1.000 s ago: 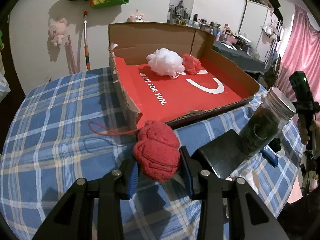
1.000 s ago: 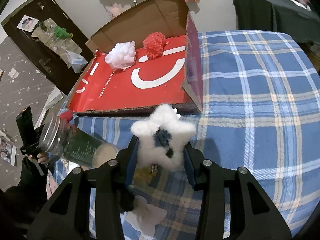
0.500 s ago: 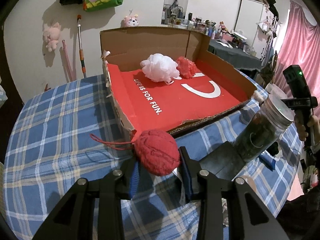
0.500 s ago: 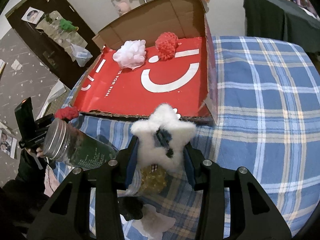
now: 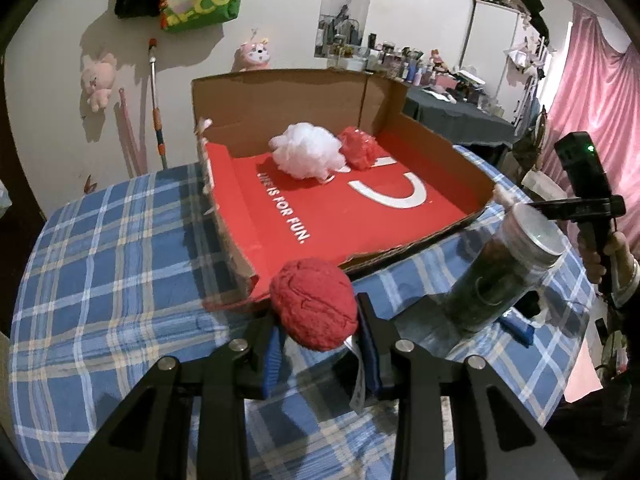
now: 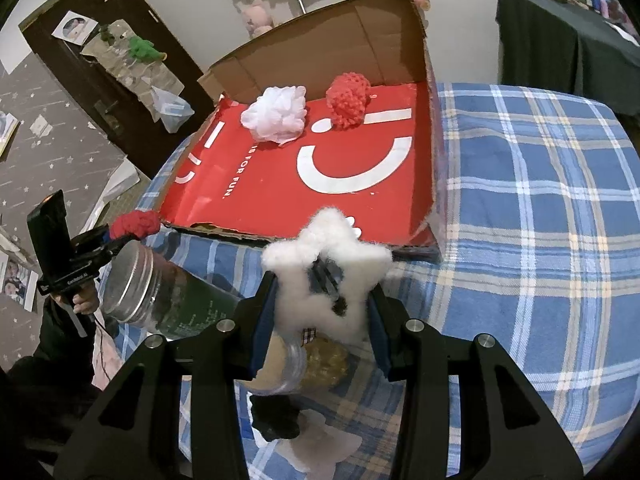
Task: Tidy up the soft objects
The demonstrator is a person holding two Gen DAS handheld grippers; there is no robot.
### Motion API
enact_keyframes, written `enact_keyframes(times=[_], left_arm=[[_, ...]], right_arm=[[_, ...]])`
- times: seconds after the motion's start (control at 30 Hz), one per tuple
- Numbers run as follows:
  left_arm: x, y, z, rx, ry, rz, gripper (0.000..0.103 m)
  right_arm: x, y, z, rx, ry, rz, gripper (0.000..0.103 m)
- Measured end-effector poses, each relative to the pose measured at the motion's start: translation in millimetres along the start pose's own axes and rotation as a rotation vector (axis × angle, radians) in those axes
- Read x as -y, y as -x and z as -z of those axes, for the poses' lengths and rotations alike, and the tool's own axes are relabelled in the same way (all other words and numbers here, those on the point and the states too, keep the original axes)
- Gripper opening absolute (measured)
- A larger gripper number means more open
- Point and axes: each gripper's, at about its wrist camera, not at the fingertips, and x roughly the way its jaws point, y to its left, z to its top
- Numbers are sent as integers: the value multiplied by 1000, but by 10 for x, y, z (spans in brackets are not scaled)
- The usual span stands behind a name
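Observation:
My left gripper [image 5: 320,330] is shut on a red knitted ball [image 5: 314,308] and holds it above the table, just before the near corner of the open cardboard box [image 5: 280,96] with a red floor. My right gripper [image 6: 324,312] is shut on a white fluffy star toy [image 6: 326,260] in front of the box's near edge [image 6: 304,236]. A white mesh puff [image 5: 308,156] [image 6: 276,114] and a red knitted pom [image 5: 360,152] [image 6: 346,100] lie at the back of the box. The left gripper and red ball also show in the right wrist view [image 6: 134,224].
A glass jar with a metal lid [image 5: 504,272] [image 6: 160,296] lies tilted on the blue plaid tablecloth [image 5: 100,260]. A second jar [image 6: 304,364], a black soft item [image 6: 276,416] and a white soft item [image 6: 324,444] lie under the right gripper. Plush toys hang on the wall.
Both grippers have risen and moved closer to the box with their toys held. The red ball's cord has lifted off the cloth.

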Motion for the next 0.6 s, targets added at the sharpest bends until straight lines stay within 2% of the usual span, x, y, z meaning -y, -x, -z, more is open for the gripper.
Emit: enact_keyframes(times=[0.4, 0.6], left_arm=[[174, -100, -321, 44, -14, 37, 35], [139, -311, -601, 51, 17, 13, 35]], right_arm=[[-186, -125, -249, 6, 59, -3, 40], [-284, -268, -580, 36, 107, 60, 40]])
